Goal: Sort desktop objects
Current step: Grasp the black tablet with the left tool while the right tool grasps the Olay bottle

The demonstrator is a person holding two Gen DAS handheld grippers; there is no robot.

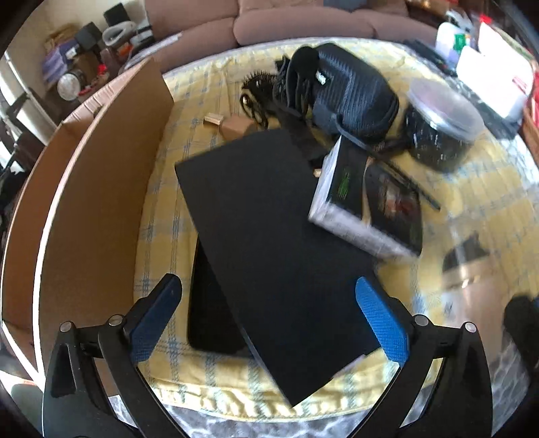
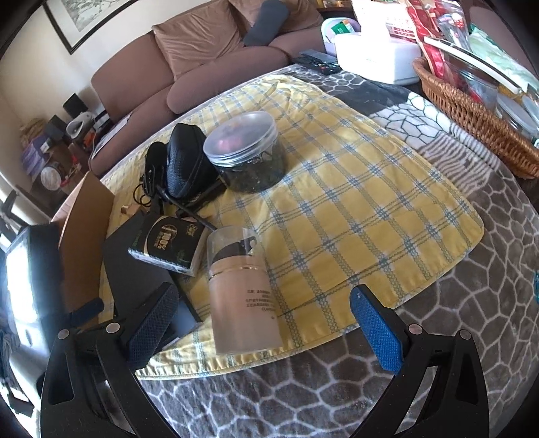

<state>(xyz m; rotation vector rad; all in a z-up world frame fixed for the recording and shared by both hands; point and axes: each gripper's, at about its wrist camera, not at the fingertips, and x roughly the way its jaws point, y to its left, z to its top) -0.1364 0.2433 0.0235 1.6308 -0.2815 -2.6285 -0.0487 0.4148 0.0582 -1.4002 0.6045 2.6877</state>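
Both claws gape empty: left gripper (image 1: 269, 316) should straddle the flat black box (image 1: 269, 256) squarely before clenching, while right gripper (image 2: 266, 326) centres on the frosted bottle (image 2: 242, 300).

Home living room around me: brown sofa (image 2: 209, 64) behind table, framed picture (image 2: 84, 20) on wall, wicker basket (image 2: 471, 111) of packets, yellow plaid cloth (image 2: 353, 209) over patterned grey cover (image 2: 471, 303).
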